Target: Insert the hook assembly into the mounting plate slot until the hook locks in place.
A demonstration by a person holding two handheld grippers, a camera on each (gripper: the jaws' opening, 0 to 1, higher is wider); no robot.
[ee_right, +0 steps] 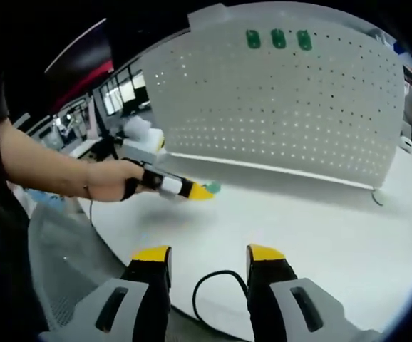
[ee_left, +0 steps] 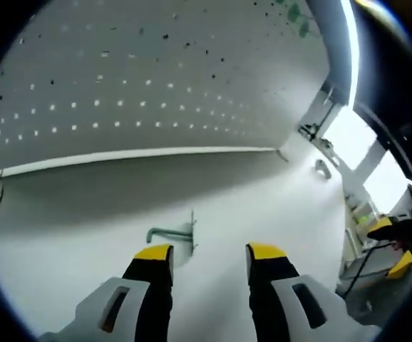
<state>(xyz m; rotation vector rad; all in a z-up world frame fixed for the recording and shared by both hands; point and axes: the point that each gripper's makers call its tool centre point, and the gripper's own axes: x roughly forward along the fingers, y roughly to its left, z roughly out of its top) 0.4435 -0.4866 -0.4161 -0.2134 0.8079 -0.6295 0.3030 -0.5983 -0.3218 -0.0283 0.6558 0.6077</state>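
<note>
Hovering open left gripper (ee_left: 209,255) above hook (ee_left: 174,233)

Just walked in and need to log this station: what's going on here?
A person is working at a white table with a handheld gripper in each hand, facing an upright white pegboard. The left gripper is open just short of a small metal hook lying on the table, not yet grasped. The right gripper hangs back, open and empty. Three green pieces sit high on the pegboard.
</note>
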